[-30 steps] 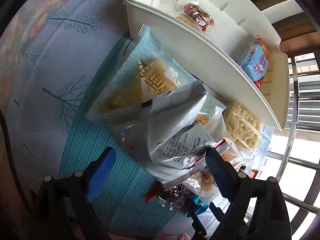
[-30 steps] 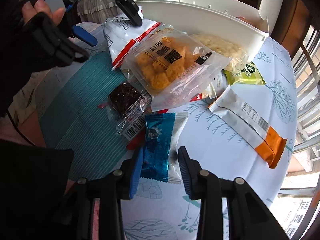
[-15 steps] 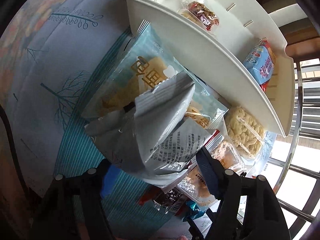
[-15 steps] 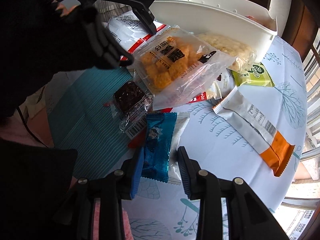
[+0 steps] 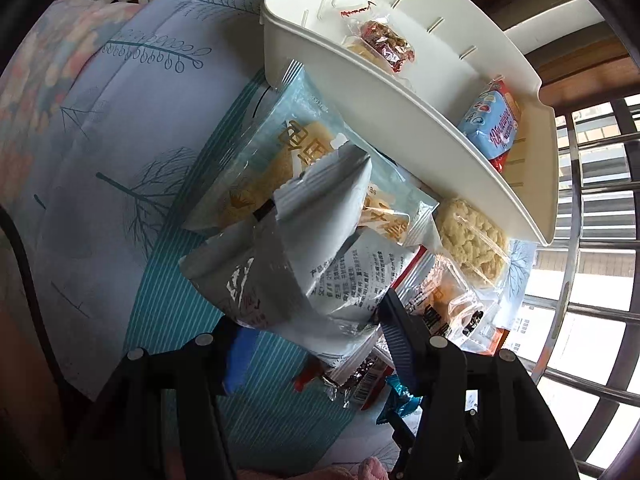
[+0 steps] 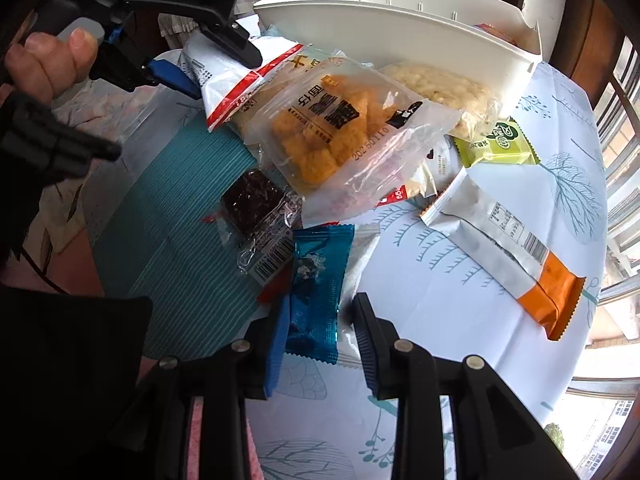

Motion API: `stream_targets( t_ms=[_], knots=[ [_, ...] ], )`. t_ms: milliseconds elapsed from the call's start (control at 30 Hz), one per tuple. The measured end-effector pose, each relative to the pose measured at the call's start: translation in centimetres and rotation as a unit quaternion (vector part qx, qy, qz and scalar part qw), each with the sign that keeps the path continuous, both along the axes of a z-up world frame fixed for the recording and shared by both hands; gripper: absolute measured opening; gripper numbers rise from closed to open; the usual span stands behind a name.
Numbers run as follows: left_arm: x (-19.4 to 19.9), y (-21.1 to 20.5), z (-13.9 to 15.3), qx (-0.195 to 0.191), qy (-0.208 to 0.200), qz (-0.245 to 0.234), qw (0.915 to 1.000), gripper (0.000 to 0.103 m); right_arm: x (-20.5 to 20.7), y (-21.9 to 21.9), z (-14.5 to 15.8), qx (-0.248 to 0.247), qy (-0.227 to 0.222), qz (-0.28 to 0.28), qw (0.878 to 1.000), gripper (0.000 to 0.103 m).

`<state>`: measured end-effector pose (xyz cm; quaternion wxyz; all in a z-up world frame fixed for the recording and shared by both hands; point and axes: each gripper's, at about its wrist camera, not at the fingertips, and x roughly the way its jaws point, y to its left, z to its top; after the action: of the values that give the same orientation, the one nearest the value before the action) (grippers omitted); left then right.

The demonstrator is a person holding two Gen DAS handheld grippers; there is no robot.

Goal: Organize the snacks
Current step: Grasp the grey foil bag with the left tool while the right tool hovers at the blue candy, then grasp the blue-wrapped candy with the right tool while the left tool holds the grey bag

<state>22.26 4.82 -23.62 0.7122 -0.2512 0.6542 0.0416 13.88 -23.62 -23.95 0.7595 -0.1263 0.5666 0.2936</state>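
My left gripper (image 5: 312, 332) is shut on a silver-white snack bag (image 5: 316, 248) and holds it above the pile; the bag with its red stripe also shows in the right wrist view (image 6: 240, 68). Under it lies a pale blue cracker bag (image 5: 272, 160). The white bin (image 5: 400, 120) beyond holds a clear nut pack (image 5: 384, 40) and a blue biscuit pack (image 5: 492, 128). My right gripper (image 6: 320, 336) is partly open around the end of a blue packet (image 6: 316, 280) on the table, its fingers apart from it.
On the table lie a clear bag of orange cubes (image 6: 340, 132), a dark snack with a barcode (image 6: 256, 212), a green packet (image 6: 496, 144), a silver-orange packet (image 6: 508, 248) and a pale rice-crisp bag (image 6: 440, 84). The bin's wall (image 6: 400, 32) is behind them.
My left gripper has closed on the silver-white bag and lifted it off the pile. My right gripper has stayed around the blue packet.
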Motion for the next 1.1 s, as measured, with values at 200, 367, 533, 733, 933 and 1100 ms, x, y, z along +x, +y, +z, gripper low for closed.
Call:
stream_targets(
  t_ms=[200, 367, 533, 733, 933, 1100],
  knots=[
    [-0.4, 0.3, 1.6, 0.005, -0.016, -0.048, 0.9987, 0.057, -0.8, 0.5, 1.2, -0.002, -0.012, -0.037, 0.999, 0.032],
    [-0.9, 0.9, 3.1, 0.000, -0.032, -0.069, 0.9971, 0.057, -1.4, 0.9, 2.4, -0.008, -0.025, -0.075, 0.997, 0.031],
    [-1.6, 1.6, 4.8, -0.007, -0.038, -0.106, 0.9936, 0.057, -1.7, 0.6, 4.1, 0.001, -0.042, -0.120, 0.992, 0.029],
    [-1.7, 1.5, 7.3, -0.024, -0.051, -0.155, 0.9864, 0.057, -1.4, 0.5, 5.8, 0.005, -0.066, -0.158, 0.985, 0.027],
    [-1.2, 0.9, 10.0, -0.007, -0.055, -0.207, 0.9768, 0.057, -0.5, 0.6, 7.0, 0.001, -0.080, -0.173, 0.982, 0.020],
    [-0.4, 0.0, 12.3, -0.001, -0.067, -0.247, 0.9667, 0.057, 0.1, 0.2, 8.9, 0.012, -0.102, -0.193, 0.976, 0.000]
  ],
)
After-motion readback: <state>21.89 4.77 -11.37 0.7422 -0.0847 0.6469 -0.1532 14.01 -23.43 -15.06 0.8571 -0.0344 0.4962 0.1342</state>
